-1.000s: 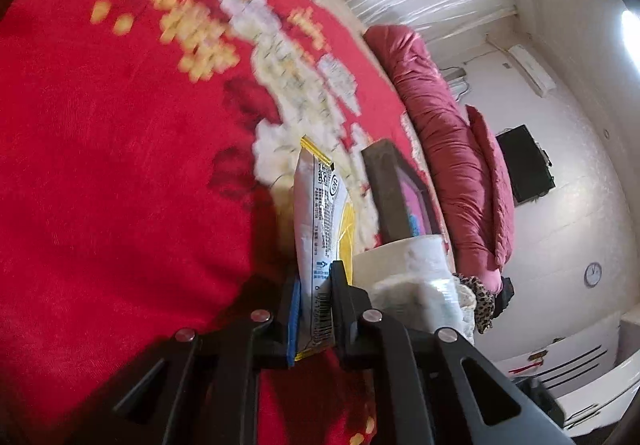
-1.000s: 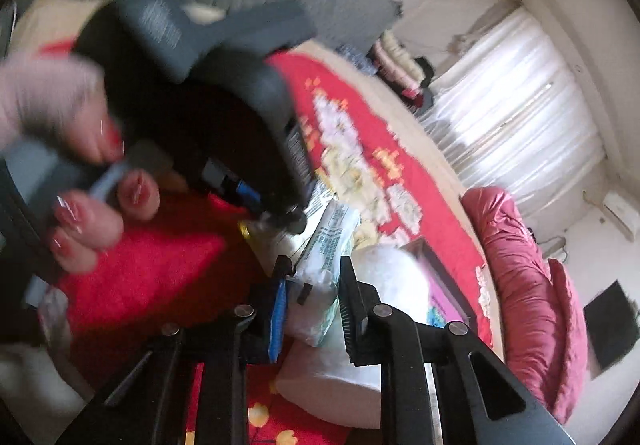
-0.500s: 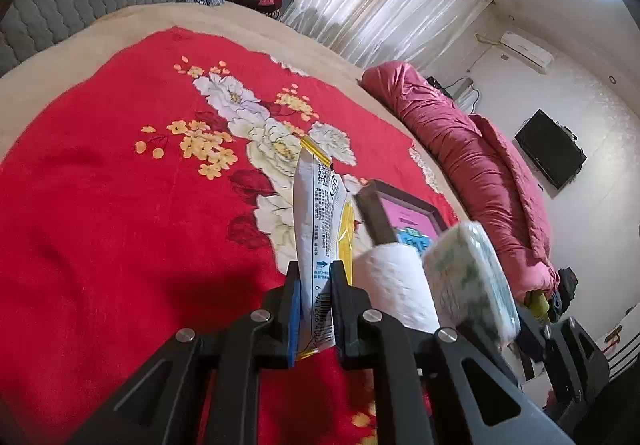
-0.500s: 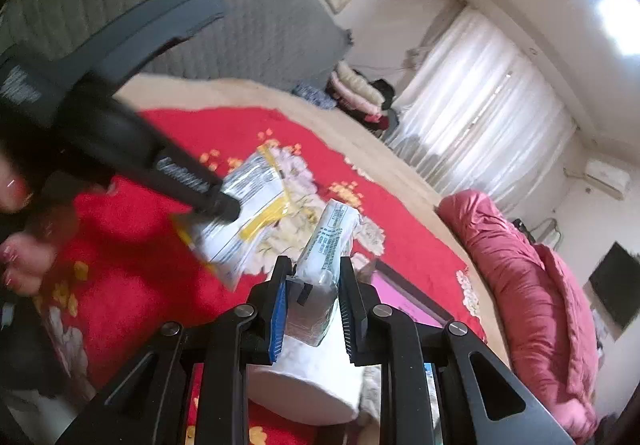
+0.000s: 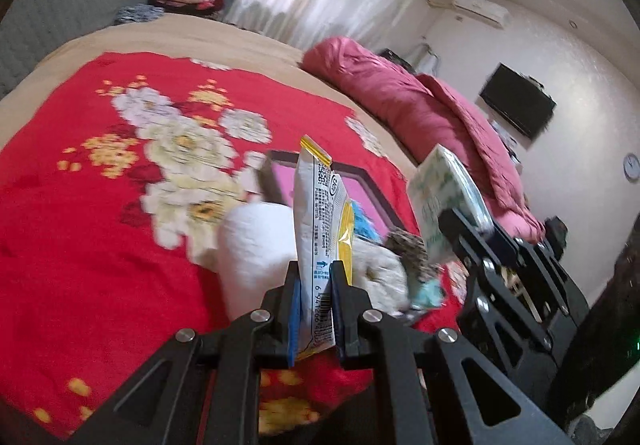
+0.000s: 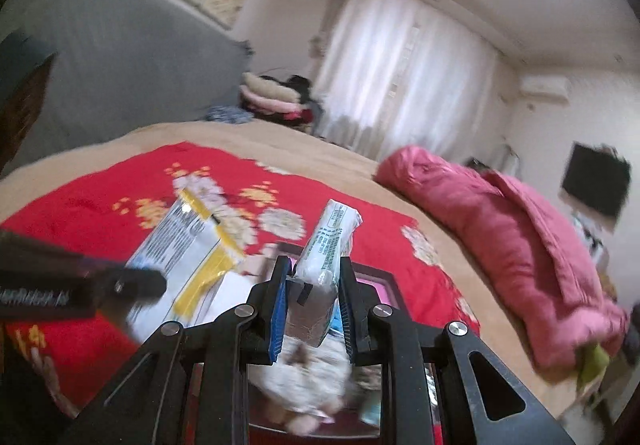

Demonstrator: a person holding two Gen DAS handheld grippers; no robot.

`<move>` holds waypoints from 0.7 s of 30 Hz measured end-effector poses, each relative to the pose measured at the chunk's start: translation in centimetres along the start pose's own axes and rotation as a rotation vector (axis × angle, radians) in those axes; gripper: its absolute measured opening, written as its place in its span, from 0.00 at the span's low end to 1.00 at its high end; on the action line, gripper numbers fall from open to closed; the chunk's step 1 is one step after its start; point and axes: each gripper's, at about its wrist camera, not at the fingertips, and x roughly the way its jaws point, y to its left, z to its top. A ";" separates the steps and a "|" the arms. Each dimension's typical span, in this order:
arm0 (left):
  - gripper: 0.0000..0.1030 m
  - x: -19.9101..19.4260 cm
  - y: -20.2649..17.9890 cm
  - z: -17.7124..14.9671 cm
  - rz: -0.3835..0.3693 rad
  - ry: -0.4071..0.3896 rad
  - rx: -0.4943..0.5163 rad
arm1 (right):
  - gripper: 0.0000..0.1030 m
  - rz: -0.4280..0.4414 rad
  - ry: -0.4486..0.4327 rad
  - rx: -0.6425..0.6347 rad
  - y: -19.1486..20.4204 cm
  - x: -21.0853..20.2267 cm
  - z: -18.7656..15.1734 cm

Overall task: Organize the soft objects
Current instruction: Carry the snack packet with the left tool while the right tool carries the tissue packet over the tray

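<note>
The left gripper clamps a white-and-yellow sachet upright above the red floral blanket. At right, the right gripper holds a tissue pack — a paper roll sits below.

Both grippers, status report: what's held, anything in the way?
Left gripper shut on snack packet. Right gripper shut on tissue pack. Both above red blanket; nothing blocking.

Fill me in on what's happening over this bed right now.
A person is working with two handheld grippers above a bed covered by a red floral blanket. The left gripper is shut on a white and yellow snack packet, held upright. The right gripper is shut on a small tissue pack. Both items are held clear of the bed. Below them sit a white paper roll and a dark-framed tray with a pink inside holding other soft things.
</note>
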 end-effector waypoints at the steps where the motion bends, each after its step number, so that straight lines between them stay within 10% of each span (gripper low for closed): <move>1: 0.13 0.3 -0.7 -0.1 -0.011 0.008 0.005 | 0.23 -0.013 0.002 0.015 -0.6 -0.3 -0.2; 21: 0.13 9.9 -6.9 -0.5 -0.060 0.168 0.011 | 0.23 -0.086 0.070 0.175 -7.2 0.5 -4.0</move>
